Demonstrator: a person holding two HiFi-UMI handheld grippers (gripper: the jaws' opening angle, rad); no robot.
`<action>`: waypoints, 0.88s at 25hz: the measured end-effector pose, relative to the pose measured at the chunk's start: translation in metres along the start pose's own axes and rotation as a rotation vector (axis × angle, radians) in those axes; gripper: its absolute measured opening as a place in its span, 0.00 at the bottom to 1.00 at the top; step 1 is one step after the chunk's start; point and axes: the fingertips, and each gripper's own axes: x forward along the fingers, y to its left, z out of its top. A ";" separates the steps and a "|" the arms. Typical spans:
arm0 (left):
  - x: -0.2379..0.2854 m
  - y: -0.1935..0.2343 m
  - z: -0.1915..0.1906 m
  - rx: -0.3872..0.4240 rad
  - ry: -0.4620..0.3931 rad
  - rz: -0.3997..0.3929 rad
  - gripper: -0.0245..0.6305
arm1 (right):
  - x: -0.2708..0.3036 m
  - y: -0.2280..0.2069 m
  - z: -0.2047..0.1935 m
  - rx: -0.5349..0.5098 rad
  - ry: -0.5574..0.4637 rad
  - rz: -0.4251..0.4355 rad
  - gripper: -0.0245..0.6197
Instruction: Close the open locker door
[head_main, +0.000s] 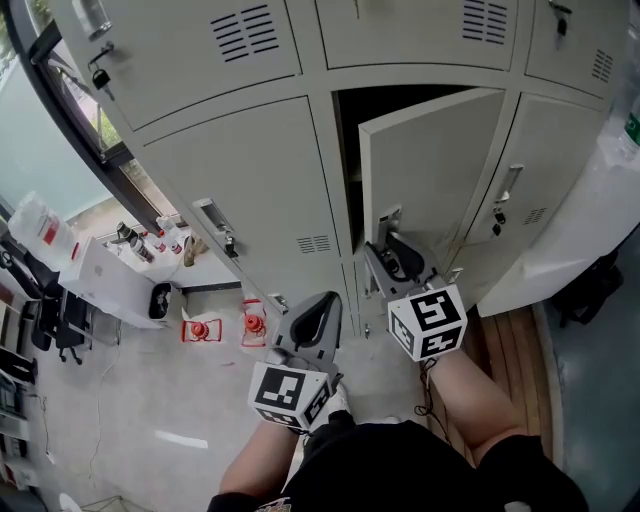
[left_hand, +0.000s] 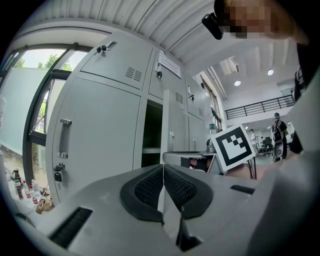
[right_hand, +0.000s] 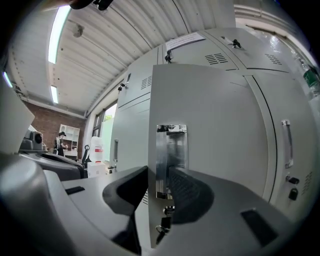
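Note:
The open locker door (head_main: 430, 165) is grey and stands ajar in the middle row, with the dark compartment (head_main: 350, 150) showing at its left. My right gripper (head_main: 386, 238) reaches the door's free edge at the metal handle (head_main: 389, 221). In the right gripper view the door (right_hand: 220, 130) runs between the jaws: one pad lies behind the edge, the other on the front beside the handle (right_hand: 170, 150), so the right gripper (right_hand: 159, 187) is shut on the door. My left gripper (head_main: 318, 310) hangs lower, apart from the lockers, shut on nothing (left_hand: 163, 187).
Closed lockers (head_main: 240, 180) surround the open one, each with a handle and padlock. A window frame (head_main: 70, 110) runs at the left. A white box (head_main: 105, 280), bottles (head_main: 160, 240) and red cones (head_main: 253, 325) sit on the floor. A wooden platform (head_main: 510, 340) lies right.

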 end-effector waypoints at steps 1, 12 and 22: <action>0.002 0.004 -0.001 -0.004 0.004 -0.004 0.07 | 0.005 -0.001 0.000 0.001 0.001 -0.005 0.32; 0.020 0.041 -0.005 0.000 0.017 -0.036 0.07 | 0.054 -0.010 0.001 0.002 0.015 -0.029 0.32; 0.026 0.061 -0.006 -0.018 0.019 -0.032 0.07 | 0.082 -0.020 0.002 0.002 0.027 -0.033 0.28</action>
